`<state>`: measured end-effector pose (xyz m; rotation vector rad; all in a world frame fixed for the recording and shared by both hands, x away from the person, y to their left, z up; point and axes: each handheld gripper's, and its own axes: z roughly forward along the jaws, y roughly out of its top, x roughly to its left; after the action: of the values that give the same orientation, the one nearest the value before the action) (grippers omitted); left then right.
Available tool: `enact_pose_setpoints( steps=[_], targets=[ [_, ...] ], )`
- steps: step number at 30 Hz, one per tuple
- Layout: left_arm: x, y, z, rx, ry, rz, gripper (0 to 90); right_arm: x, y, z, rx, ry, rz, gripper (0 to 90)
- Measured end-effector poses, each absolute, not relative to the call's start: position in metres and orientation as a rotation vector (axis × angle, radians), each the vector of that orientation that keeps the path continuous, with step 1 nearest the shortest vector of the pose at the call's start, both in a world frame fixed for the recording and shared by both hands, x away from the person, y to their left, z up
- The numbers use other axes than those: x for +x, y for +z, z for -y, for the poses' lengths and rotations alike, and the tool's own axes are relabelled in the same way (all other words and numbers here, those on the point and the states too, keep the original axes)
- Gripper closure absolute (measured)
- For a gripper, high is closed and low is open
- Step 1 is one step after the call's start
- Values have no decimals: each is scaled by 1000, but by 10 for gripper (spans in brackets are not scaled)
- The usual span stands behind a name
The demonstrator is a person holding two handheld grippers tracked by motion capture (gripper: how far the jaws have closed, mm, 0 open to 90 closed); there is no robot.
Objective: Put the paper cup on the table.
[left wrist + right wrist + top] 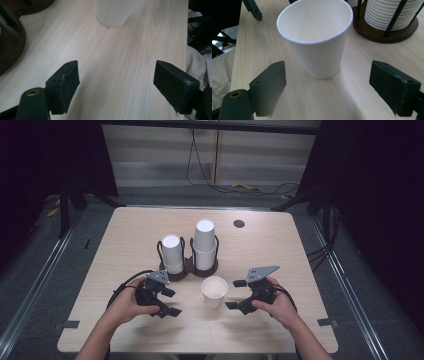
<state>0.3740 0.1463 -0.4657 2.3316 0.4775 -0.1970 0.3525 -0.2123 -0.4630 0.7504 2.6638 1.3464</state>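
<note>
While the right gripper [239,294] is sitting with its jaws spread wide, nothing pinched, the paper cup [214,291] is standing upright just ahead of it, clear of both pads. Across from it, the left gripper [170,302] is gaping too, facing the cup on the table [125,230].

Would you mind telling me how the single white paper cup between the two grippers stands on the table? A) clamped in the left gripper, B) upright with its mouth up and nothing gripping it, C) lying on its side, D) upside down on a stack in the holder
B: the paper cup stands mouth up on the table, and the right gripper has its jaws open, clear of it on either side.
</note>
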Motion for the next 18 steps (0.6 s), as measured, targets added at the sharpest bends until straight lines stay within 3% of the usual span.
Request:
enact_pose_setpoints(
  steps=[18],
  targets=[
    [372, -474, -179, 2314, -117, -543, 192, 337, -475, 262, 870, 1172, -2620, 139]
  ],
)
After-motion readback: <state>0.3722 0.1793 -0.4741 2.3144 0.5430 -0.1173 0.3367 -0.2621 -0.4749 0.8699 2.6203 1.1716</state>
